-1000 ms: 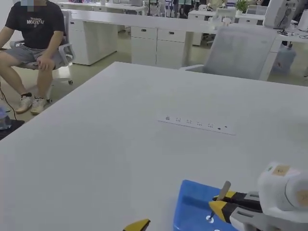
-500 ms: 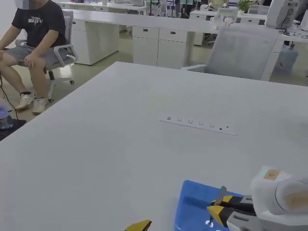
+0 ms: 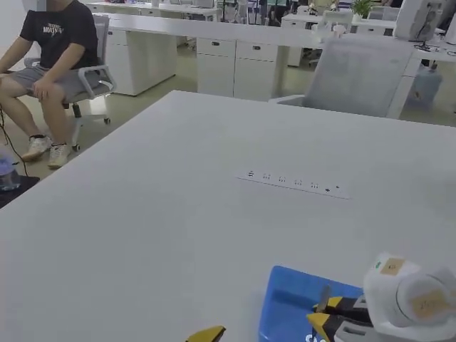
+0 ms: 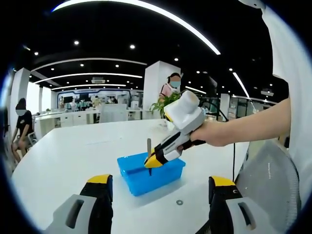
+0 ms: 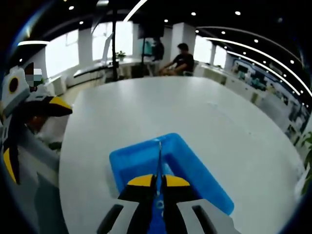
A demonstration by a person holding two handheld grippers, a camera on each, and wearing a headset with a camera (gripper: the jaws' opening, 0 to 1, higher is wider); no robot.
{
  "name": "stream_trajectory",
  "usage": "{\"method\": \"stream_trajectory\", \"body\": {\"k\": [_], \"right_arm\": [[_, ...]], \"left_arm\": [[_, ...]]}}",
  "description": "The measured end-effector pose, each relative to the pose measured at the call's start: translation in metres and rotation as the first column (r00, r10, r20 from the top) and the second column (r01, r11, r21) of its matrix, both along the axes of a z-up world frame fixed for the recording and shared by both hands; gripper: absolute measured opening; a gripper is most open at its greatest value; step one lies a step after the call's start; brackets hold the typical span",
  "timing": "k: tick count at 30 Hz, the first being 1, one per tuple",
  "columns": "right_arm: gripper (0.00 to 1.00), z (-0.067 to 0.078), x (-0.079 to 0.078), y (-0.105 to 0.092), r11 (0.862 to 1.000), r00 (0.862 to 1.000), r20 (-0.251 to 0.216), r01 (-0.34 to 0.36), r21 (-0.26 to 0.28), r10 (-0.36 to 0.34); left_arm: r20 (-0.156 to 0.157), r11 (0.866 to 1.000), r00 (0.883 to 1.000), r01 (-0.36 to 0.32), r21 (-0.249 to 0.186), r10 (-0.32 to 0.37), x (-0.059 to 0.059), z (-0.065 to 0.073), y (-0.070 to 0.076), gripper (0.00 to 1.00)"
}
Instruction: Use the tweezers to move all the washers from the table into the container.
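A blue container sits on the white table near its front edge. My right gripper hovers over the container, shut on slim metal tweezers that point down into it. In the right gripper view the tweezers run out from the closed yellow jaws of that gripper over the container. My left gripper is open and faces the container and the right gripper. One small washer lies on the table in front of the container.
A power strip is set into the table further back. A grey chair stands at the far edge. A person sits on a chair at the far left. White desks line the back.
The right gripper has sunk lower and slightly left over the container, bringing the tweezers down. The left gripper has stayed in place.
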State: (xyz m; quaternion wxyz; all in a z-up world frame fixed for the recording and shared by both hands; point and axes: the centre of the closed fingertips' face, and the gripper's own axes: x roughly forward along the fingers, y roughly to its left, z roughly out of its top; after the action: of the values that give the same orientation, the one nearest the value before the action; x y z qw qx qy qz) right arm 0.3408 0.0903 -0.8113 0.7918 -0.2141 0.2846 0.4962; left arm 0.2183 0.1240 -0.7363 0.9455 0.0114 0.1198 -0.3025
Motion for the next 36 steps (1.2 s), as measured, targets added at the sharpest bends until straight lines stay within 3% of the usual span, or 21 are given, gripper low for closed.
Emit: {"method": "stream_trajectory", "body": {"k": [10, 17, 28, 36], "right_arm": [[0.04, 0.005, 0.001, -0.001, 1.000, 1.000, 0.008, 0.010, 0.010, -0.011], [0.04, 0.016, 0.004, -0.002, 0.999, 0.999, 0.035, 0.024, 0.026, -0.025], [0.04, 0.045, 0.003, -0.007, 0.997, 0.993, 0.102, 0.049, 0.067, -0.055], [0.04, 0.068, -0.011, -0.005, 0.993, 0.988, 0.146, 0.042, 0.108, -0.058]], "left_arm": [[-0.005, 1.000, 1.000, 0.002, 0.004, -0.002, 0.000, -0.002, 0.000, 0.81], [-0.005, 1.000, 1.000, 0.003, 0.005, -0.003, 0.000, -0.001, 0.000, 0.80], [-0.009, 1.000, 1.000, 0.010, 0.008, -0.010, -0.001, -0.002, -0.001, 0.80], [-0.010, 1.000, 1.000, 0.012, 0.009, -0.012, -0.001, -0.003, -0.001, 0.80]]}}
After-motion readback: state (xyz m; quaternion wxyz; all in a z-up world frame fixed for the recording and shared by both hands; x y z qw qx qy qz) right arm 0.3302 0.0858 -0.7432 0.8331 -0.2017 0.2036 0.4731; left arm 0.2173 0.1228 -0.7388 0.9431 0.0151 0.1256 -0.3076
